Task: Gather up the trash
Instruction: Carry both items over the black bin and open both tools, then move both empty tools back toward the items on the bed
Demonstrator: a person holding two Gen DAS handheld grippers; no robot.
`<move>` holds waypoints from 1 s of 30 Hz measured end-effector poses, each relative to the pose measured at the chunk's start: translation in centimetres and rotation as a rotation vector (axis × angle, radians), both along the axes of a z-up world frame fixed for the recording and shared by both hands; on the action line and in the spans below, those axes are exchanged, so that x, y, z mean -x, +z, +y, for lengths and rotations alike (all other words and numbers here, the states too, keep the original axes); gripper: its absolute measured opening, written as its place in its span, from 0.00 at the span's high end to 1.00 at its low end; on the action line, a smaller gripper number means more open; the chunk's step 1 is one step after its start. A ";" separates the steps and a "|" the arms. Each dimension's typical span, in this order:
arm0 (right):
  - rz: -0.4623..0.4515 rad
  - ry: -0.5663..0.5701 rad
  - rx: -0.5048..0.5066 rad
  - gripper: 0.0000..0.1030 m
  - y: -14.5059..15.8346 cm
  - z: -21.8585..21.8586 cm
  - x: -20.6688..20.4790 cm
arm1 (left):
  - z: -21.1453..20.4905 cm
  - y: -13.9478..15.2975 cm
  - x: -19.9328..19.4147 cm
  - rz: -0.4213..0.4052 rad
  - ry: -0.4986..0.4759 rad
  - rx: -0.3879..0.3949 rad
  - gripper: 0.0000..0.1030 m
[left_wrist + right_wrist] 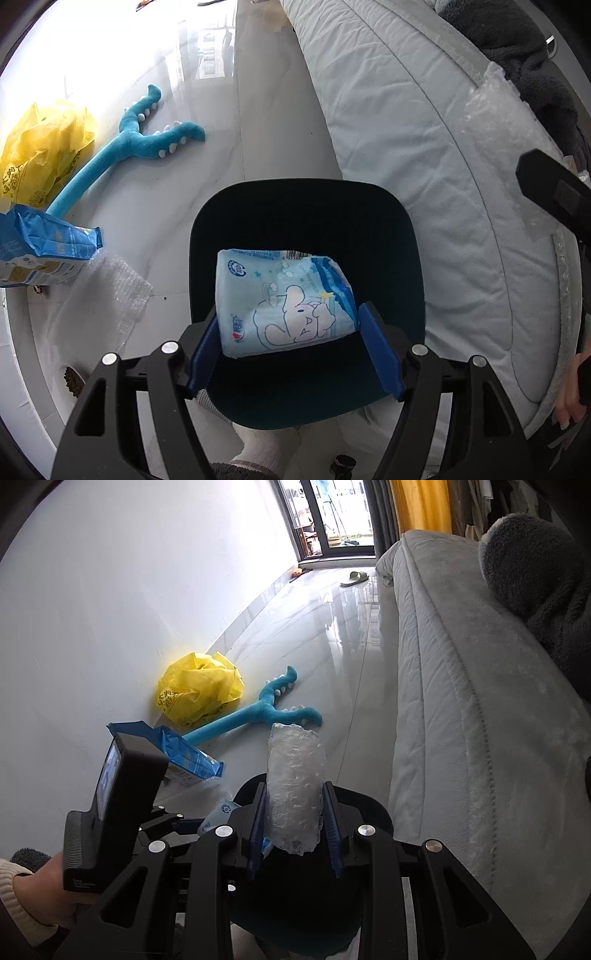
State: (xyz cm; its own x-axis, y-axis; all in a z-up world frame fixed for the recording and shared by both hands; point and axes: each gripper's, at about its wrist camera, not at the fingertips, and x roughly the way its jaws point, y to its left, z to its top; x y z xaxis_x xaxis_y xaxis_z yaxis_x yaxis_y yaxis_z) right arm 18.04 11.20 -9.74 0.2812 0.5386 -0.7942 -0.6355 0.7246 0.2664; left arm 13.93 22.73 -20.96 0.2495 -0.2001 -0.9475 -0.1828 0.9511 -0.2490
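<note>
My left gripper [293,326] is shut on a light blue tissue pack [284,301] with a cartoon print and holds it over the dark bin [306,221] on the floor. My right gripper [295,821] is shut on a roll of bubble wrap [295,786] and holds it above the same bin [354,812]. The right gripper's body shows at the right edge of the left wrist view [554,195]. On the floor lie a crumpled yellow plastic bag [199,692], a blue snack bag [184,755] and a sheet of bubble wrap [107,299].
A teal plush toy [266,710] lies on the glossy tile floor beside the yellow bag. A grey-white sofa [461,701] runs along the right. A white wall [110,609] is on the left. A slipper [354,578] lies far off by the balcony door.
</note>
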 end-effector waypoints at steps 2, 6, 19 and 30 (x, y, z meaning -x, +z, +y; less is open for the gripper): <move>0.008 0.006 0.017 0.71 -0.7 0.6 0.1 | 0.5 0.0 0.3 0.005 0.003 0.005 0.22; 0.015 0.012 0.046 0.71 -1.8 1.5 -0.1 | 1.4 0.7 0.9 -0.018 0.007 -0.004 0.16; 0.107 0.013 0.126 0.71 -7.6 3.5 -0.8 | 4.2 5.3 2.3 -0.202 0.089 -0.081 0.15; 0.147 0.031 0.198 0.71 -10.8 4.5 -0.2 | 5.1 12.4 3.2 -0.493 0.161 -0.175 0.18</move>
